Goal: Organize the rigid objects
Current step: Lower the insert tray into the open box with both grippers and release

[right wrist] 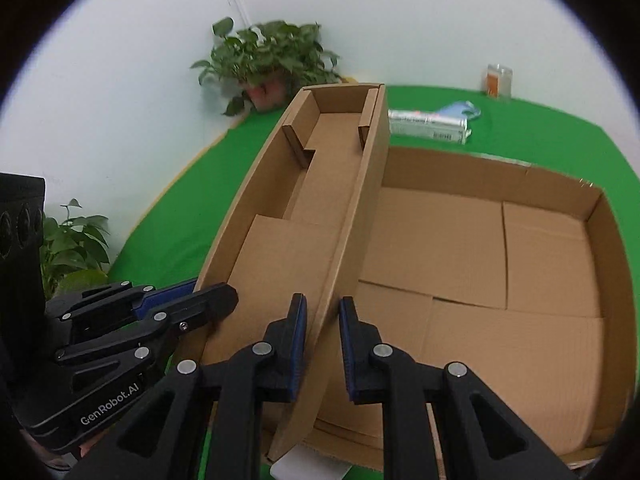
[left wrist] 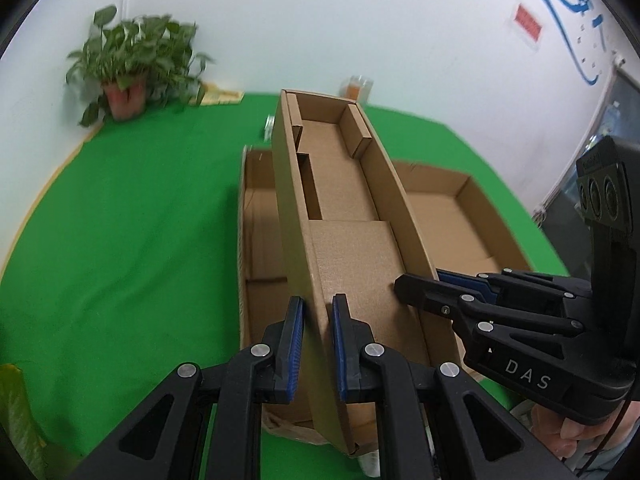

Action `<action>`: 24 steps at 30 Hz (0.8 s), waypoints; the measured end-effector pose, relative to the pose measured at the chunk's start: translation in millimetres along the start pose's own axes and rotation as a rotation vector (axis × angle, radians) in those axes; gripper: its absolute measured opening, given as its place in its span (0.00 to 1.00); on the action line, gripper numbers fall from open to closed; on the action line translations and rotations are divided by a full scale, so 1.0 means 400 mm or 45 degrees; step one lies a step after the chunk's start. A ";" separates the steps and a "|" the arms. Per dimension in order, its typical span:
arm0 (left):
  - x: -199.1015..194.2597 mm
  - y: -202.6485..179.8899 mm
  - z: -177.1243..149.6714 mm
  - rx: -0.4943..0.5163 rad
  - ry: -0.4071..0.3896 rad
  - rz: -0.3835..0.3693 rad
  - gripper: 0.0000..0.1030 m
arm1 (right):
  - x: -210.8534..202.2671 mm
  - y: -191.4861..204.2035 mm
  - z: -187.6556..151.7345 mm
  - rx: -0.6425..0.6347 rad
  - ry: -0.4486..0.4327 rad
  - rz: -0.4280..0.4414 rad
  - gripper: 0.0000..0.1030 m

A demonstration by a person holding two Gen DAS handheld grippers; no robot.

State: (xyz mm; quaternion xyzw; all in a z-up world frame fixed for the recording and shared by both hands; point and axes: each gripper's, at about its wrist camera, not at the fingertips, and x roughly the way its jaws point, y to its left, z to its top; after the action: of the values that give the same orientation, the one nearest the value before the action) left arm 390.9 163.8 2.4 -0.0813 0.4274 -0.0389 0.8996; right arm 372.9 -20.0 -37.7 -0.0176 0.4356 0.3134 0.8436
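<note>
The left claw (left wrist: 318, 344) is clamped on the left side wall of a narrow cardboard tray (left wrist: 348, 184), which runs from the lower centre of the frame up to its middle. The right claw (right wrist: 323, 344) pinches the tray's opposite wall. The tray sits tilted over a wide open cardboard box (right wrist: 500, 248) on the green surface (left wrist: 132, 220). "DAS" is printed on the right claw's body at lower right of the left view; "GenRobot.AI" shows on the left claw at lower left of the right view. A white packet (right wrist: 430, 126) at upper right carries print too blurred to read. A potted plant (left wrist: 128, 68) stands at upper left.
</note>
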 end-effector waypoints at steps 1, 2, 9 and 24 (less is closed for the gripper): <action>0.024 0.004 -0.013 0.012 0.017 0.023 0.10 | 0.015 -0.001 -0.004 0.006 0.018 0.004 0.15; 0.045 0.002 -0.016 0.033 0.030 0.047 0.10 | 0.038 -0.005 -0.009 0.011 0.044 0.005 0.14; 0.156 0.020 -0.090 0.082 0.097 0.131 0.10 | 0.132 -0.030 -0.034 0.083 0.167 -0.008 0.12; 0.018 0.050 -0.102 -0.036 -0.025 0.071 0.13 | 0.194 -0.040 -0.034 0.183 0.248 0.102 0.21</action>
State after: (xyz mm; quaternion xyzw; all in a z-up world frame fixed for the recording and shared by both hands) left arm 364.0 177.7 -32.0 -0.0826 0.4212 -0.0071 0.9032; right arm 404.7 2.8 -108.1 0.0299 0.5372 0.3118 0.7832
